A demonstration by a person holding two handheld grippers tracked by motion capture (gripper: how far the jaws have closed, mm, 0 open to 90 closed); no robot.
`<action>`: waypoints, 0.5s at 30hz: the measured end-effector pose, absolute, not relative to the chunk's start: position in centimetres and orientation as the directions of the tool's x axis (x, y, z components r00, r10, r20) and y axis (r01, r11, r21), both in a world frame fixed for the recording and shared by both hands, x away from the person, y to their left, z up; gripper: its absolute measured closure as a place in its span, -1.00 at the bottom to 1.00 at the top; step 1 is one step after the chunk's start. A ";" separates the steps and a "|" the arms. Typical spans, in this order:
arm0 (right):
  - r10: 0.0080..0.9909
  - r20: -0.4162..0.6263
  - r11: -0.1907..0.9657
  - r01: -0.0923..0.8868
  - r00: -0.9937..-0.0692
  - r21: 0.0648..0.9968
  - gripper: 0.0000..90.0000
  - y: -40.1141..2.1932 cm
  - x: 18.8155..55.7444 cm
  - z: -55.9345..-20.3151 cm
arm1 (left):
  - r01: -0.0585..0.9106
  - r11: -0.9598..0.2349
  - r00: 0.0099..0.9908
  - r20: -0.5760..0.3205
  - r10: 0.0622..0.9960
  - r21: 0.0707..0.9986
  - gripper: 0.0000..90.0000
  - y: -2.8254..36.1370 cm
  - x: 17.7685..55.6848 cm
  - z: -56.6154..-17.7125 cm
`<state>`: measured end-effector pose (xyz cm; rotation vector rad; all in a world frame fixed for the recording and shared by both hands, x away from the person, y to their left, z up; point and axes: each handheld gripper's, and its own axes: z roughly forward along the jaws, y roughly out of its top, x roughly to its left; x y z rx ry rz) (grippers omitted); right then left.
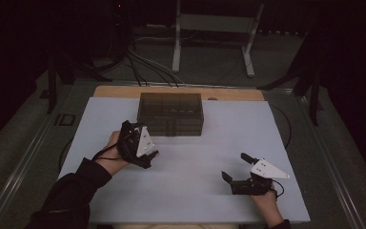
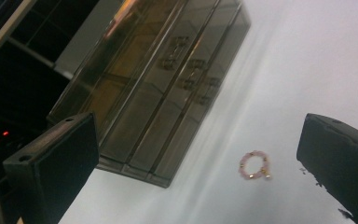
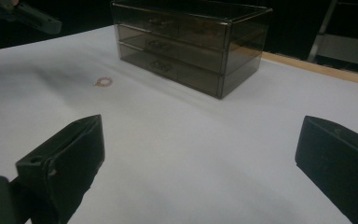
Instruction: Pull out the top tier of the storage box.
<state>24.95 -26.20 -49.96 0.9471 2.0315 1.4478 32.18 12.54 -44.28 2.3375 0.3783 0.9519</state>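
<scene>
My left gripper (image 1: pixel 145 143) has its jaws spread wide, tilted toward the small pink beaded bracelet (image 2: pixel 255 165) lying low and right of centre in its view, seemingly lining up a pick. My right gripper (image 1: pixel 237 168), equally open, waits lower right. The smoky transparent plastic drawer box (image 1: pixel 170 113) sits upper centre on the white table (image 1: pixel 205 143); the room beyond is dark

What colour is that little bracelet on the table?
Pink bracelet with small gold beads, clearest in the left gripper view.
</scene>
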 end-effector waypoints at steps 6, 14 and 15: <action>0.757 0.021 0.200 0.263 -0.653 0.944 -0.97 -26.2 24.9 -49.9 | 0.027 -0.832 0.677 0.603 0.423 0.553 -1.00 11.5 32.3 -44.5; 0.757 0.019 0.203 0.262 -0.653 0.943 -0.97 -26.2 24.9 -49.9 | 0.020 -0.859 0.655 0.643 0.398 0.511 -1.00 10.3 32.6 -44.7; 0.757 0.019 0.203 0.263 -0.653 0.943 -0.97 -26.2 24.9 -49.9 | 0.020 -0.863 0.655 0.645 0.393 0.505 -1.00 10.2 32.6 -44.7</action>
